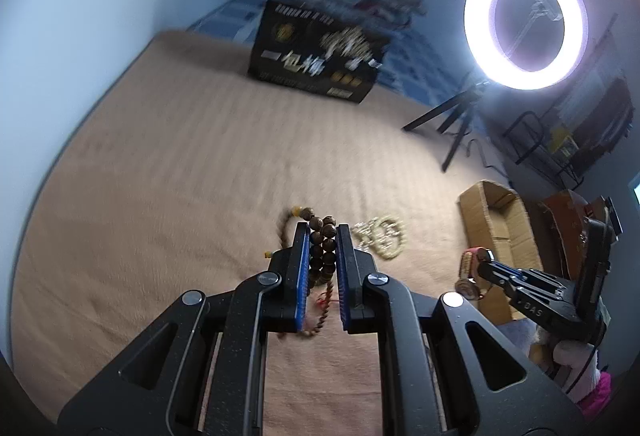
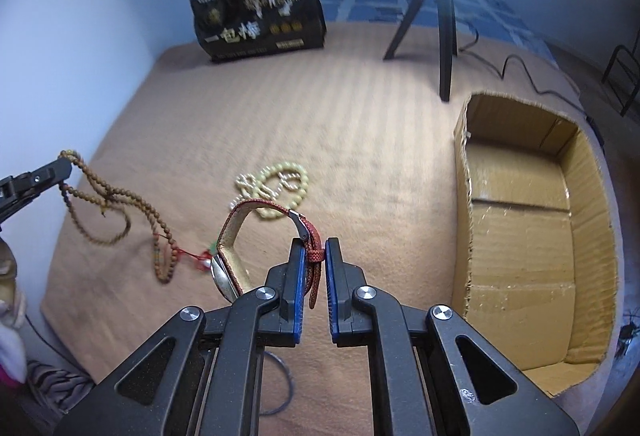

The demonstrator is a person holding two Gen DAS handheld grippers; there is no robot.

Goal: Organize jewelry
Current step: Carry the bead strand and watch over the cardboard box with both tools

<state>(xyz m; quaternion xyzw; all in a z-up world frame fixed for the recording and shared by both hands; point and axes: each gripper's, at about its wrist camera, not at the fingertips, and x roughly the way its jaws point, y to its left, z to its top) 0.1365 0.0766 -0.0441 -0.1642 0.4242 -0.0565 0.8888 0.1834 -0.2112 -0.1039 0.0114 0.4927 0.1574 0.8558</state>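
Black linkage bars and blue-padded fingers are filling the bottom of both wrist views. Between those pads, the left gripper (image 1: 323, 232) is pinching a bunch of dark wooden prayer beads (image 1: 323, 252); thinner strands of the same string and a red tassel thread are hanging below the fingers. From the right wrist view, this strand (image 2: 116, 195) is draping from the left gripper's tip down onto the tan blanket (image 2: 320, 107), ending in a loop with a red knot.

The right gripper (image 2: 313, 248) is closing on the woven red strap of a wristwatch (image 2: 240, 240), the strap end poking down between its pads. The watch case is hanging to the left of the fingers, just above the blanket, with the buckle sitting just ahead of the fingertips.

Ahead of both grippers, a pale cream bead bracelet (image 2: 280, 191) is lying on the blanket, tangled with what seems to be a finer light chain; blur is hiding the detail. To the right of the right gripper, an open cardboard box (image 2: 520, 220) is resting on the blanket's edge. Farther ahead, a black printed bag (image 2: 260, 15) is standing near the wall, and a lit ring light (image 1: 524, 21) on a black tripod (image 2: 436, 15) is shining ahead and to the right.
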